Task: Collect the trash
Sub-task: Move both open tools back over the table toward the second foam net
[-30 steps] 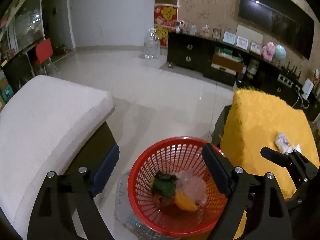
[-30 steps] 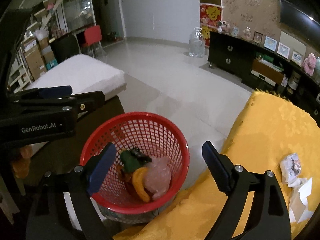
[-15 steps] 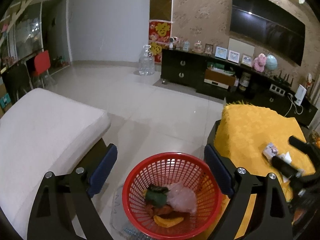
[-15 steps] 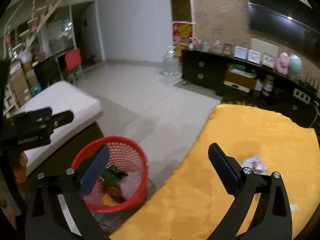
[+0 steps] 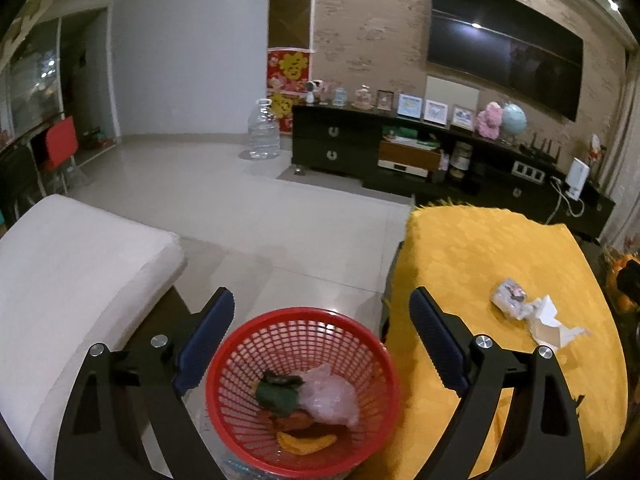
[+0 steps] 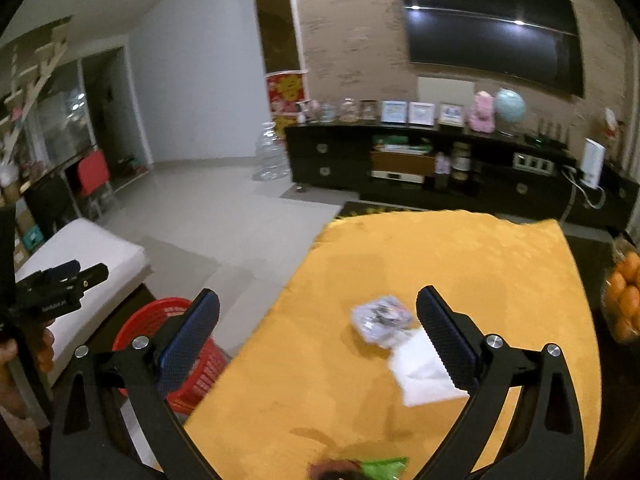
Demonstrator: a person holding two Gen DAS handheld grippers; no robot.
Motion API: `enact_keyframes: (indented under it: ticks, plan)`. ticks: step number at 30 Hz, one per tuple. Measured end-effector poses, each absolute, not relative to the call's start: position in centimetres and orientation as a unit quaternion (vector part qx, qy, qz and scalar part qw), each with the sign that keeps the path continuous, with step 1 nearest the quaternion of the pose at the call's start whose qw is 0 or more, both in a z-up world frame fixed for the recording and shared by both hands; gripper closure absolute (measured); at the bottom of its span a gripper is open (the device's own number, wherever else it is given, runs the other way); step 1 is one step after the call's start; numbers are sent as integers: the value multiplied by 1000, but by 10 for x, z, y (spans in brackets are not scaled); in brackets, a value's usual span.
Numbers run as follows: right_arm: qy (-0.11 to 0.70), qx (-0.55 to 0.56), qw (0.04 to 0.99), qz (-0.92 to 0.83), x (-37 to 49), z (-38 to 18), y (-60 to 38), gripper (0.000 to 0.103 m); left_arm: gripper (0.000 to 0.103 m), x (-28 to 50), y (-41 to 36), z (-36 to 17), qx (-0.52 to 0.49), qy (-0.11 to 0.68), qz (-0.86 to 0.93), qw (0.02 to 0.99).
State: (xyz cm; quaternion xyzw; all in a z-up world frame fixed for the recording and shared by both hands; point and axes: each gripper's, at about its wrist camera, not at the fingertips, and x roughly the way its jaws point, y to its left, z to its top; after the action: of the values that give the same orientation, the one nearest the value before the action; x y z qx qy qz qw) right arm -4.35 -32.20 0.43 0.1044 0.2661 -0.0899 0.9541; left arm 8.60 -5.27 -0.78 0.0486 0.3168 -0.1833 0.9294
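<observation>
A red mesh basket [image 5: 240, 344] stands on the floor beside the yellow-covered table [image 5: 480, 248] and holds a green wrapper, a pink plastic bag and orange peel. My left gripper [image 5: 320, 334] hovers open above the basket with nothing between its fingers. On the table lie a crumpled clear wrapper [image 6: 380, 316] and a white paper [image 6: 424, 372]. My right gripper [image 6: 318, 322] is open over the table, the wrapper between its fingers but untouched. A green wrapper [image 6: 380, 466] lies at the table's near edge. The basket [image 6: 200, 376] shows partly behind the right gripper's left finger.
A white cushioned bench [image 5: 72, 264] flanks the basket on the left. A dark TV cabinet [image 5: 400, 156] with frames and toys lines the far wall. Oranges [image 6: 624, 300] sit at the table's right edge. A large water bottle [image 5: 262, 130] stands on the tiled floor.
My right gripper swung from above the basket to over the table, bringing the clear wrapper between its fingers. My left gripper drew back and lifted slightly, still over the basket.
</observation>
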Motion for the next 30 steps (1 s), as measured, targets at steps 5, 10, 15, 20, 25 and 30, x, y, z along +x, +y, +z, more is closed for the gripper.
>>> enact_keyframes:
  ticks: [5, 10, 15, 20, 25, 30]
  plan:
    - [273, 131, 945, -122, -73, -5, -347, 7, 17, 74, -78, -15, 72, 318, -204, 923]
    - [281, 152, 936, -149, -91, -14, -370, 7, 17, 62, -107, -25, 89, 326, -230, 912]
    - [283, 169, 930, -164, -104, -22, -388, 7, 17, 47, -141, -43, 110, 347, -262, 894]
    - [282, 184, 926, -170, -113, -26, -403, 7, 17, 21, -174, -67, 147, 364, -297, 870]
    - [278, 196, 924, -177, -122, -27, -414, 7, 17, -7, -198, -100, 176, 396, -330, 839]
    - [272, 209, 922, -182, -129, -24, -422, 7, 17, -39, -219, -131, 217, 414, -366, 805]
